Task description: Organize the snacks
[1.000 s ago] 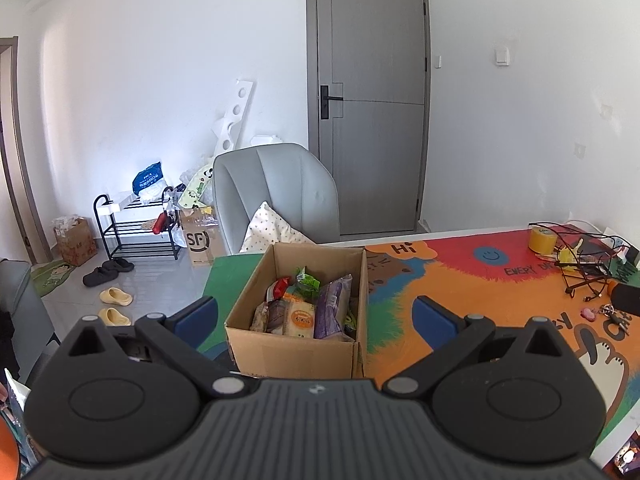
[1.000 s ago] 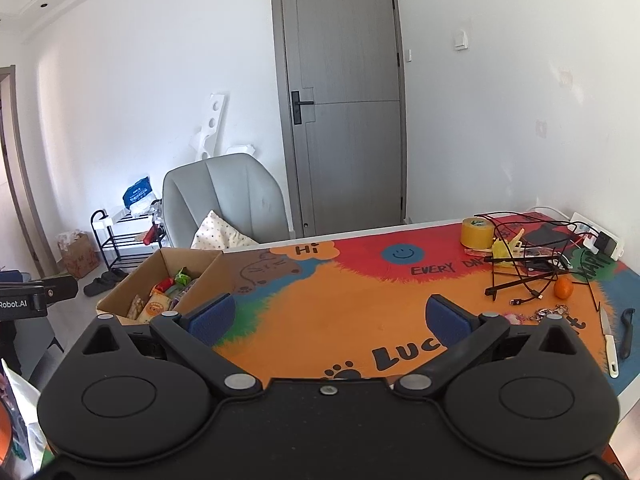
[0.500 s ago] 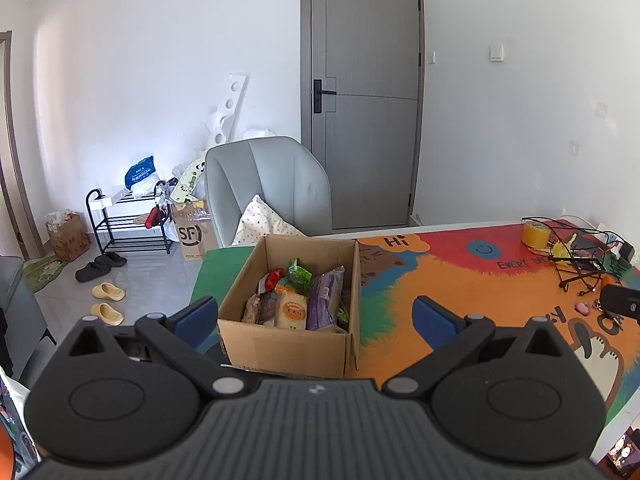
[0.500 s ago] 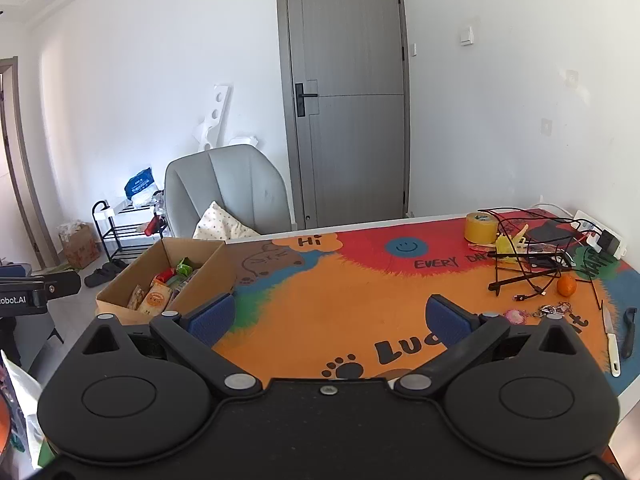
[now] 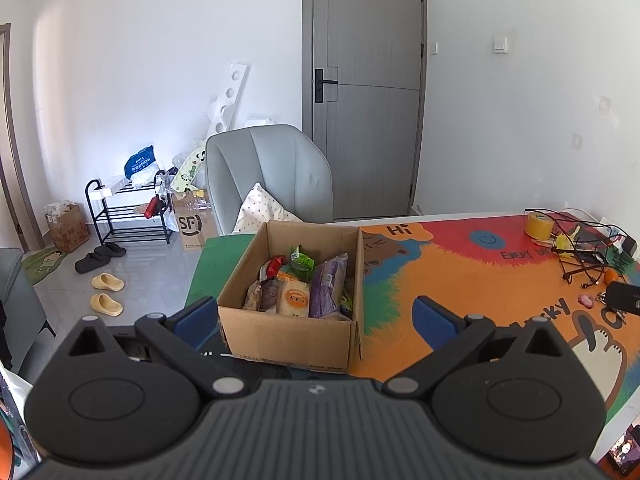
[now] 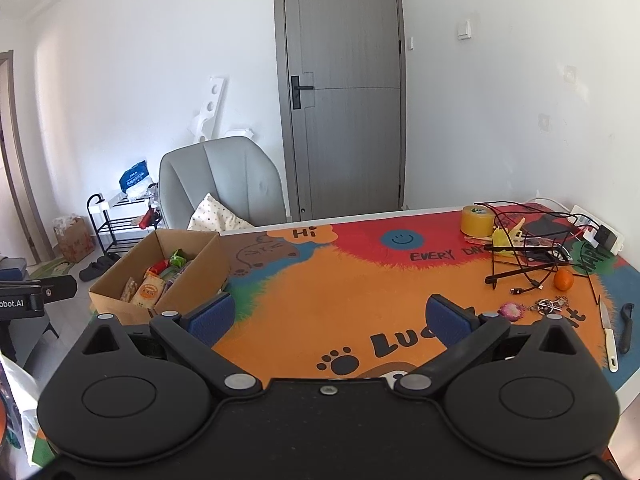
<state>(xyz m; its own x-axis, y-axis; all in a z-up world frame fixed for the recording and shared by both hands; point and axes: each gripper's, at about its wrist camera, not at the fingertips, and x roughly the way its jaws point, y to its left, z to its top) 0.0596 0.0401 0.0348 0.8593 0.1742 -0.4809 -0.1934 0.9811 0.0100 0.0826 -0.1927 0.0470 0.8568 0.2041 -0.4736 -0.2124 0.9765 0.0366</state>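
An open cardboard box stands at the left end of the table on a colourful mat. Several snack packets lie inside: an orange packet, a purple one, a green one and a red one. My left gripper hangs open just in front of the box, nothing between its blue pads. In the right wrist view my right gripper is open over the bare mat, to the right of the box.
At the table's right end lie a tape roll, a black wire rack with cables, a tangerine, keys and a knife. A grey chair with a cushion stands behind the table. A shoe rack and slippers sit on the floor at left.
Both grippers have drawn back and risen a little, so the box and table sit lower and smaller in view. Both stay open and hold nothing.
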